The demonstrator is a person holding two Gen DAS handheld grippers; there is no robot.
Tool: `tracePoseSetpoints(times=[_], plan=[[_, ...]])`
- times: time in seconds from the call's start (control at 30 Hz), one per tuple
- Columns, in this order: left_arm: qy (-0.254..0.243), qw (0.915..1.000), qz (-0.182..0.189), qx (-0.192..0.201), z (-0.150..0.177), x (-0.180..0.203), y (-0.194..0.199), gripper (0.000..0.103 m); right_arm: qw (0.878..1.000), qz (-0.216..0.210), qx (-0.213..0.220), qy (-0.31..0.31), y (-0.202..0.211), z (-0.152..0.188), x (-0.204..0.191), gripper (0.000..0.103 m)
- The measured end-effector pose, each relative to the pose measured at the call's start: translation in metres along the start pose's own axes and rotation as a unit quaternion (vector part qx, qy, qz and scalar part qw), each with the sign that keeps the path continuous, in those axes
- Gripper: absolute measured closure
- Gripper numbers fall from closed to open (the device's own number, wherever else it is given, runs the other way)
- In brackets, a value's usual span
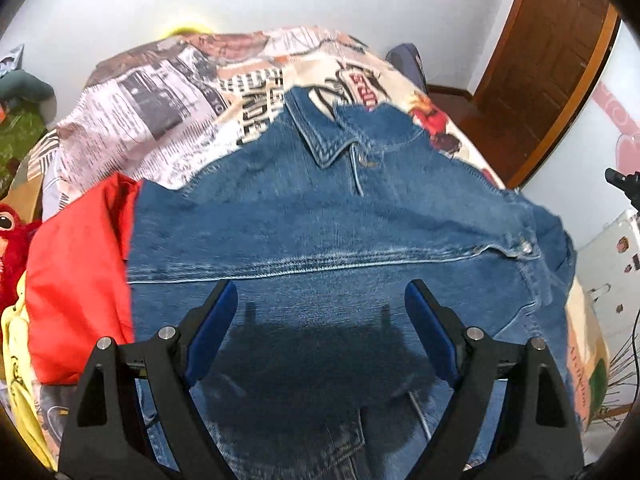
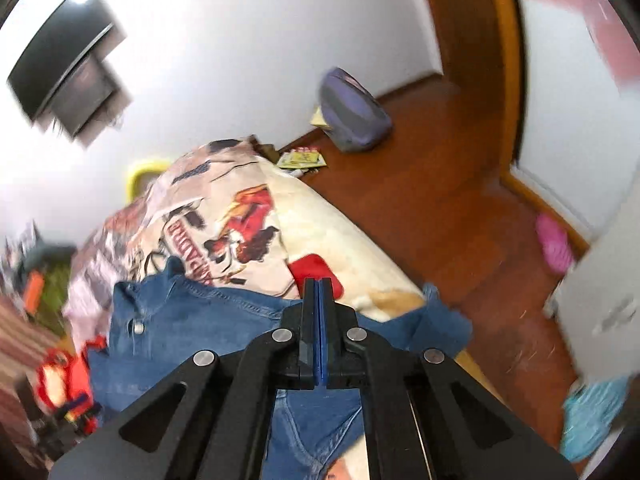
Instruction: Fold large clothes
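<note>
A blue denim jacket (image 1: 320, 220) lies spread on a bed with a printed cover (image 1: 160, 92), collar toward the far end. My left gripper (image 1: 320, 300) is open and empty, hovering just above the jacket's lower half, its shadow on the denim. In the right wrist view the jacket (image 2: 192, 312) lies below and to the left. My right gripper (image 2: 319, 288) has its jaws pressed together above the jacket's right edge; nothing shows between the pads. The right wrist view is blurred.
A red garment (image 1: 76, 268) lies at the jacket's left, with yellow cloth (image 1: 16, 344) and a red plush toy (image 1: 12, 232) beyond. A wooden door (image 1: 552, 60) stands right. A purple bag (image 2: 352, 112) and pink shoe (image 2: 554, 246) lie on the wooden floor (image 2: 440, 208).
</note>
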State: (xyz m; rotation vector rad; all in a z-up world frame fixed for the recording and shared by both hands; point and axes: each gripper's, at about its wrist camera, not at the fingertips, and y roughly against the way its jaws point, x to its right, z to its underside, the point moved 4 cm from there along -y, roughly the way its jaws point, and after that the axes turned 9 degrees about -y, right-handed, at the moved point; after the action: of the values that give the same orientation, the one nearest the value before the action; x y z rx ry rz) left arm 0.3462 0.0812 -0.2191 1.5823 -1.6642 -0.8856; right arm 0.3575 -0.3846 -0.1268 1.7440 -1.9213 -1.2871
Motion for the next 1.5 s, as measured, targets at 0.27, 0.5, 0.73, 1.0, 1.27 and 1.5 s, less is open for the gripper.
tracePoseSetpoints(times=[0.27,0.5,0.73,1.0,1.27,1.5], plan=[[-0.01,0.9997,-0.004,0.023,0.001,0.003,0.026,0.017,0.993,0.107,-0.046,0.028,-0.025,0.035,0.015,0.051],[-0.019,0.9997,0.003,0.012,0.006,0.005,0.011,0.017,0.975,0.144,-0.139,-0.091,-0.09,0.061,0.095,0.051],[-0.03,0.9995,-0.002,-0.009,0.01,0.01,-0.018,0.017,0.969,0.096,-0.151,-0.172,-0.12,0.066,0.127,0.053],[-0.043,0.999,-0.009,-0.007,0.017,0.016,-0.015,0.017,0.978,0.075,-0.097,-0.171,-0.093,0.047,0.093,0.09],[-0.066,0.9967,-0.038,0.027,0.016,0.012,0.02,0.017,0.997,-0.063,-0.027,-0.039,-0.002,0.026,-0.016,0.09],[-0.061,0.997,-0.035,0.033,0.02,0.011,0.036,0.017,0.978,-0.103,-0.05,0.174,0.029,0.1,-0.113,0.088]])
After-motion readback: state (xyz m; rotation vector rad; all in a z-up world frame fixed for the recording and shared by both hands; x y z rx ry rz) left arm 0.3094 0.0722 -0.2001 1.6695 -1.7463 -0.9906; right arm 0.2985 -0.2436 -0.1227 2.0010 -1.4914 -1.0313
